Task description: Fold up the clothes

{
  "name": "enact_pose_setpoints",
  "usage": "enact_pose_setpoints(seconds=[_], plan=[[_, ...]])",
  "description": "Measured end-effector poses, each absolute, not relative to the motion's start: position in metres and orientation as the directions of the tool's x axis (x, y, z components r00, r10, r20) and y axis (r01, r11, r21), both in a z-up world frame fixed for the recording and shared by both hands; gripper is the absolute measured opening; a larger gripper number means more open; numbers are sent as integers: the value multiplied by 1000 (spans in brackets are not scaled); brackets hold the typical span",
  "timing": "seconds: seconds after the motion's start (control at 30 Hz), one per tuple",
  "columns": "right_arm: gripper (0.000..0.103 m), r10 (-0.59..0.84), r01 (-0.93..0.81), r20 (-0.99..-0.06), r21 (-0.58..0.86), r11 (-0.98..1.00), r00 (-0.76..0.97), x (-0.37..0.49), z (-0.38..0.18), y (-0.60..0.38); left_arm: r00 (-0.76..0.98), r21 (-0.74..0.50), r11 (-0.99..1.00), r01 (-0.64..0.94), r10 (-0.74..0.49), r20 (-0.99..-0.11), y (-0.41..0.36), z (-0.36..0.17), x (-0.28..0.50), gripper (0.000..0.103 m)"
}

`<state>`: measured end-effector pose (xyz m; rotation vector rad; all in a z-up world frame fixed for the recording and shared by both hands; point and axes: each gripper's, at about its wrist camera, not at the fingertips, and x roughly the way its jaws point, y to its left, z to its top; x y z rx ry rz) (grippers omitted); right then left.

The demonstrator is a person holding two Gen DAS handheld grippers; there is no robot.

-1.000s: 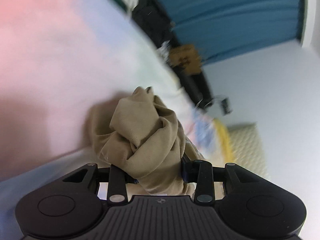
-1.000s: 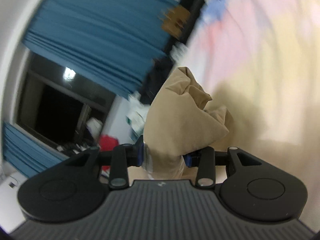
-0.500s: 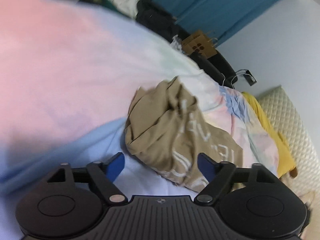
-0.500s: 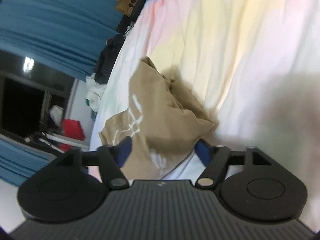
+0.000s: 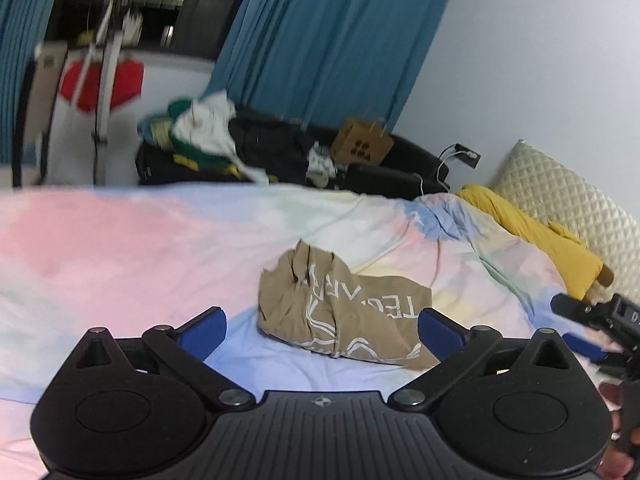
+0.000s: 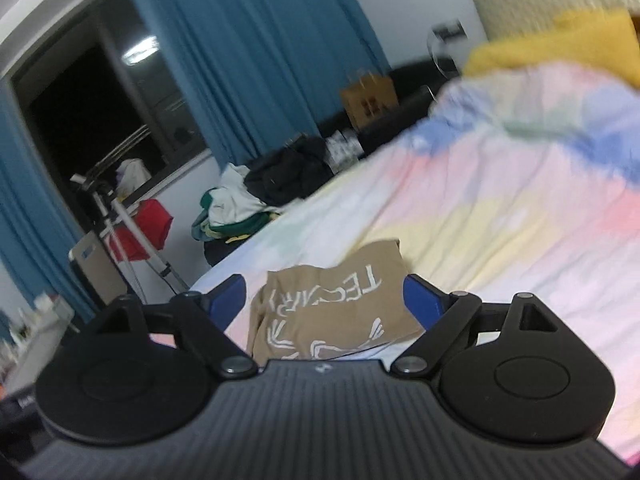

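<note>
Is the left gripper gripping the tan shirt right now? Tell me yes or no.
No: the left gripper has its jaws spread wide, and the tan shirt lies loose on the bedspread.

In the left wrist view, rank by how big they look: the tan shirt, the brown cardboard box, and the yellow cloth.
1. tan shirt, nearest the camera, so flattered
2. yellow cloth
3. brown cardboard box, farthest away

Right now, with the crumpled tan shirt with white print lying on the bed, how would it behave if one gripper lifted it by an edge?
The crumpled tan shirt with white print looks soft and creased, so it would probably droop rather than hold shape. It seems thin, so likely light. Bunched folds may unfurl unevenly on the pastel bedspread.
</note>
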<state>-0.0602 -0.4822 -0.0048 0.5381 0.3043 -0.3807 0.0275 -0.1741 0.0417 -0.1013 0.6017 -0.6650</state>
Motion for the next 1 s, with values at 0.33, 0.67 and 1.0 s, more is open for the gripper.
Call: enact_pose_setpoints(seconds=[0.33, 0.67, 1.0], plan=[[87, -314, 388, -355, 160, 908, 881, -88, 15, -395, 689, -139, 794, 592, -588, -425, -146, 63, -56, 102], [87, -313, 375, -356, 119, 919, 880, -102, -15, -365, 737, -93, 815, 572, -560, -379, -116, 50, -89, 102], [87, -344, 395, -329, 100, 913, 879, -87, -30, -351, 772, -14, 828, 561, -529, -351, -108, 33, -97, 102]])
